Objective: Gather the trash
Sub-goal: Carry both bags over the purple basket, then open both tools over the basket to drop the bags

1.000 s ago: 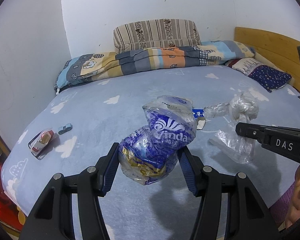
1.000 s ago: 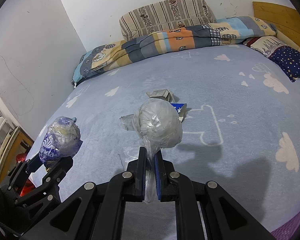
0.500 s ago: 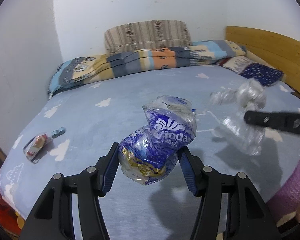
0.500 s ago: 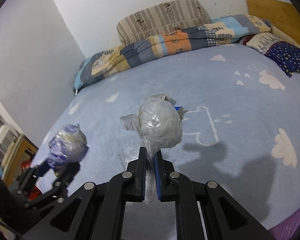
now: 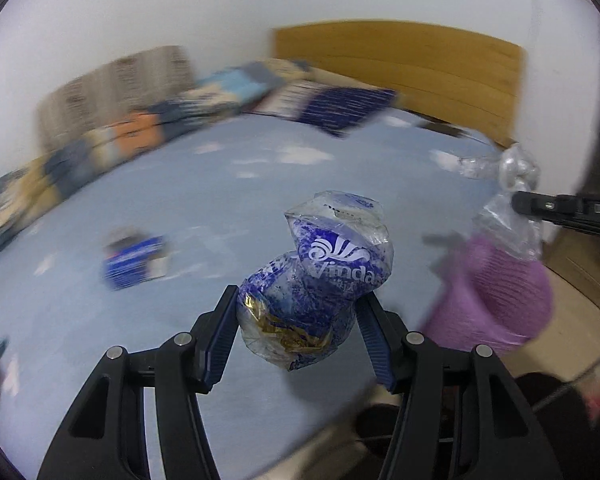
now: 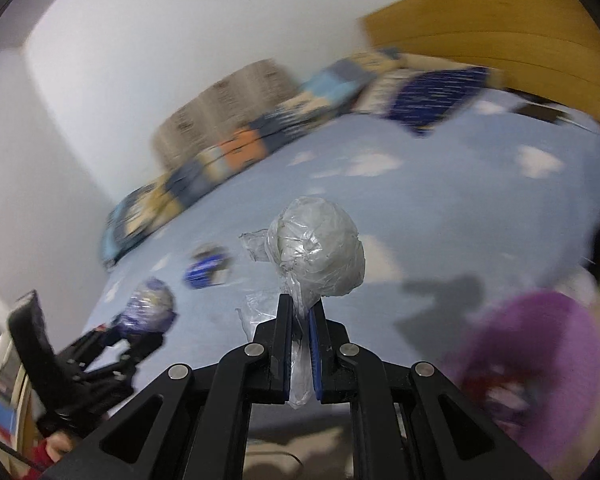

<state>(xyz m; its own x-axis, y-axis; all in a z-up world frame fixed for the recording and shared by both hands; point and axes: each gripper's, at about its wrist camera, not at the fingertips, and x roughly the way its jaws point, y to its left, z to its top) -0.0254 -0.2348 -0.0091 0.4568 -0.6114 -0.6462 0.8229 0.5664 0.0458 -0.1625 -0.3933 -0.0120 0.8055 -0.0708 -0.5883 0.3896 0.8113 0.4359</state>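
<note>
Both grippers have swung from mid-bed toward a purple bin at lower right. Left gripper clamps the blue Vinda wrapper; right gripper pinches the clear bag. A blue packet, left of centre on the bed, is still uncollected.

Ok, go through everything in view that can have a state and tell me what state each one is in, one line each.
Left claw: shut on the blue Vinda wrapper.
Blue Vinda wrapper: crumpled, held off the bed.
Right claw: shut on the clear plastic bag.
Clear plastic bag: balled up, pinched by its tail.
Blue packet: lying on the bed, blurred.
Purple bin: open-topped; contents too blurred to tell.
</note>
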